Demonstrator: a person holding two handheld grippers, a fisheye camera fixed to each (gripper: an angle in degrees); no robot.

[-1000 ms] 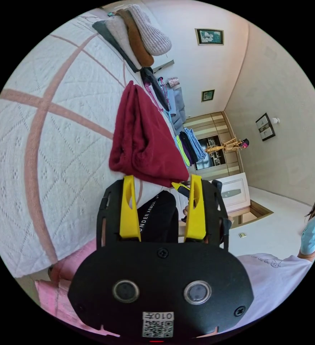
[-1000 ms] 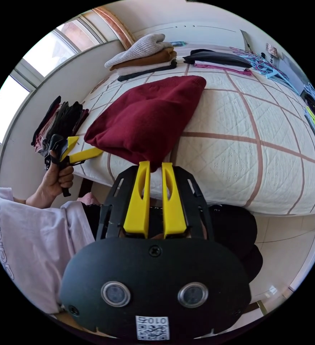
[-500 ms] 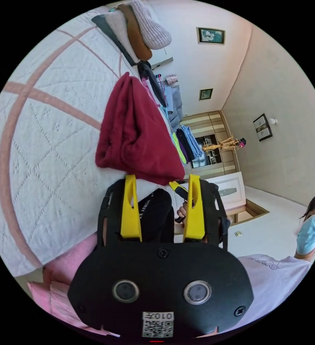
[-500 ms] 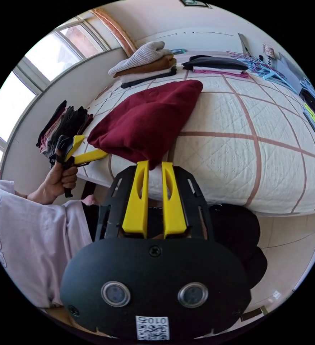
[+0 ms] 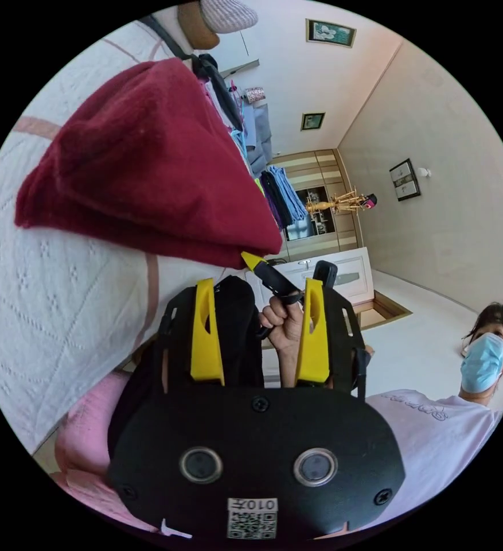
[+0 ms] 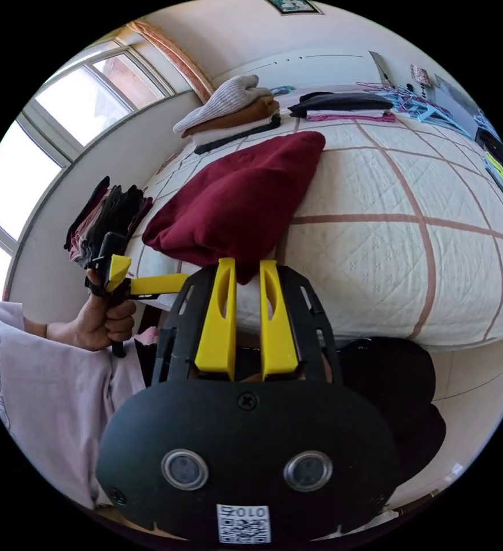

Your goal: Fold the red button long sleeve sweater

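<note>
The red sweater [image 6: 237, 198] lies folded into a thick bundle on the white quilted bedspread [image 6: 389, 252], near the bed's front edge. In the left gripper view the same sweater [image 5: 142, 166] bulges large, its lower fold hanging a little over the bedspread [image 5: 45, 298].

The right gripper [image 6: 245, 267] sits just in front of the sweater's near edge, at the bed's edge. Its 2 yellow jaws stand close together with a narrow gap between them, and nothing is clamped there; the tips lie right at the sweater's hem, but whether they touch it cannot be told. In the left gripper view this gripper [image 5: 252, 261] appears below the sweater's lower corner, gripped by a hand [image 5: 283, 324].

The left gripper [image 5: 258, 287] has its 2 jaws spread wide apart, released, holding nothing, with the sweater beyond its tips. In the right gripper view it [image 6: 148, 282] is beside the sweater's left corner, held by the other hand [image 6: 99, 318], its jaws parted.

Beyond the sweater, at the far side of the bed, rests a stack of folded knitwear [image 6: 228, 106], and next to that a flat dark garment [image 6: 340, 102]. A dark pile of clothes [image 6: 105, 218] lies off the bed's left side, under the window [image 6: 73, 109].
</note>
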